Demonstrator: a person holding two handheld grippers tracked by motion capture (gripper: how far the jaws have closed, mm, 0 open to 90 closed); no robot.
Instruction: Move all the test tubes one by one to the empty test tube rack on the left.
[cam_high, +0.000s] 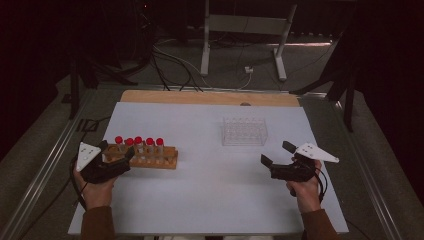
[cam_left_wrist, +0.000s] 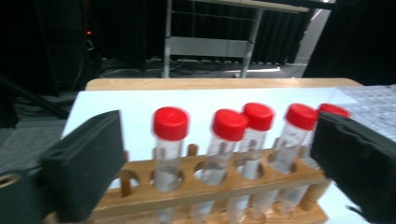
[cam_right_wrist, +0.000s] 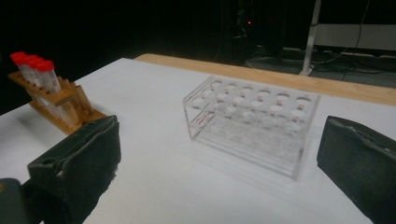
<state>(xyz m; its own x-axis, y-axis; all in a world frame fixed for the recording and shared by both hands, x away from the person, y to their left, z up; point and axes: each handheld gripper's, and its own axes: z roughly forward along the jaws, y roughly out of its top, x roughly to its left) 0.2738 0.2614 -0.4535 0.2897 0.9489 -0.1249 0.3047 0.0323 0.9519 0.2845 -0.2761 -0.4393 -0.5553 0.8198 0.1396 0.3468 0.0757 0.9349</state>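
at the table's left, the left gripper spreads its jaws wide around the wooden rack of 5 red-capped tubes, pinching nothing; next, close on 1 tube; right gripper gapes idle near the clear rack

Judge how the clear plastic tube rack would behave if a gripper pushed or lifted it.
The clear plastic rack stands empty, so it is probably light and would likely slide on the smooth white table rather than tip, being low and wide. Its thin glossy walls look stiff but possibly slippery and brittle under the right gripper.

Five red-capped tubes stand upright in wooden rack.
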